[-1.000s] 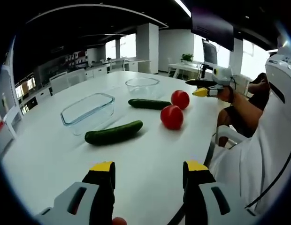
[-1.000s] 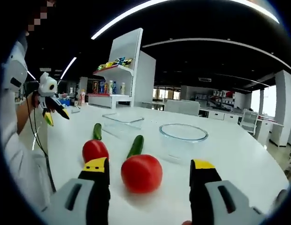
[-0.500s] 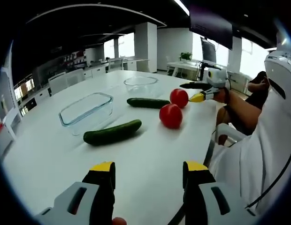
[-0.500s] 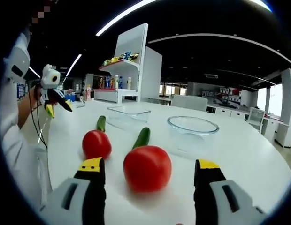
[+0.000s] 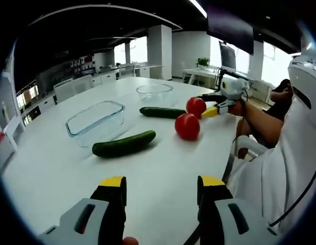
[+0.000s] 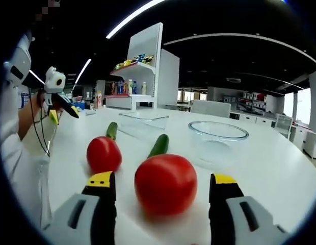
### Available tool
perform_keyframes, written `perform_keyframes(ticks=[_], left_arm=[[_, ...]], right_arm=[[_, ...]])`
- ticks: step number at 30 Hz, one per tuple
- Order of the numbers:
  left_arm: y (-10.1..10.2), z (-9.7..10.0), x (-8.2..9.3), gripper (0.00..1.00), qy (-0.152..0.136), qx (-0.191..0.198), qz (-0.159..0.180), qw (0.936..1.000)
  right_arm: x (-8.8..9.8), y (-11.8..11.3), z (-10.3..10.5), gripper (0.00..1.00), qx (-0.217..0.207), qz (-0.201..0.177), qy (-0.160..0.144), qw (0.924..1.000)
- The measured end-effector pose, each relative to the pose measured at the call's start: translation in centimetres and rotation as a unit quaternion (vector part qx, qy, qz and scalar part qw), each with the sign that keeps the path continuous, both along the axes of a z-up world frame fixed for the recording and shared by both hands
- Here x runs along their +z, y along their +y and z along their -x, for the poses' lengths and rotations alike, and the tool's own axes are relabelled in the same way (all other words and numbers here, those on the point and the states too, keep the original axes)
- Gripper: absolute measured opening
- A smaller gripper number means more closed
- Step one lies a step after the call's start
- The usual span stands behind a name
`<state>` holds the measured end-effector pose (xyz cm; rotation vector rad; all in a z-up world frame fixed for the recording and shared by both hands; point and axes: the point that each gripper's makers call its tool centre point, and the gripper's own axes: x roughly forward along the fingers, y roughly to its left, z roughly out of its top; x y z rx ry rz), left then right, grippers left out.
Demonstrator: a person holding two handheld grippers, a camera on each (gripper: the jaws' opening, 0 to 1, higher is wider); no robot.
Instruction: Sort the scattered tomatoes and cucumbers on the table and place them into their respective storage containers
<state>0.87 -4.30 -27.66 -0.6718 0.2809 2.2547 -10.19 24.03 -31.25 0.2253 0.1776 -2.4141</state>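
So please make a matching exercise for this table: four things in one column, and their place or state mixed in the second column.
Things:
1. right tongs
2. left tongs
3. round clear glass bowl
4. rectangular clear glass dish

Places or states:
A. empty, behind the far dark green cucumber
B. open around the nearest red tomato
C. empty, beyond the near dark green cucumber
D. open over bare white table

Pairs: 1-B, 2-D, 3-A, 4-C
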Motion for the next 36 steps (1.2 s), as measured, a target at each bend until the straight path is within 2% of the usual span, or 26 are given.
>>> perform_keyframes(ticks=[14,17,25,29,36], left_arm=[[0.0,-0.1,-0.5,0.55,-0.007,0.002,-0.002,1.0000],[0.0,-0.1,-0.6,0.55,-0.008,0.003,-0.002,1.0000],[0.2,0.0,-0.3,0.53,-0.007,0.003,-0.015,0.9999],[0.2,0.1,-0.5,0.52,-0.008,0.004,-0.013,0.9999],[0.3,-0.1,-0.4,0.51,-0.010,0.003,-0.019,0.9998]], right_arm=[[-0.9,-1.1,0.5,0.64,0.006,-0.010,-0.005,0.9999],[-1.3,-0.5,0.9,0.63,0.001,-0.012,-0.008,0.9999],[-1.2,-0.9,0.8,0.61,-0.004,-0.011,-0.010,0.9999],[-1.1,-0.8,0.9,0.54,-0.022,-0.021,0.002,0.9995],[-0.8,-1.1,0.5,0.53,-0.028,-0.017,0.004,0.9995]])
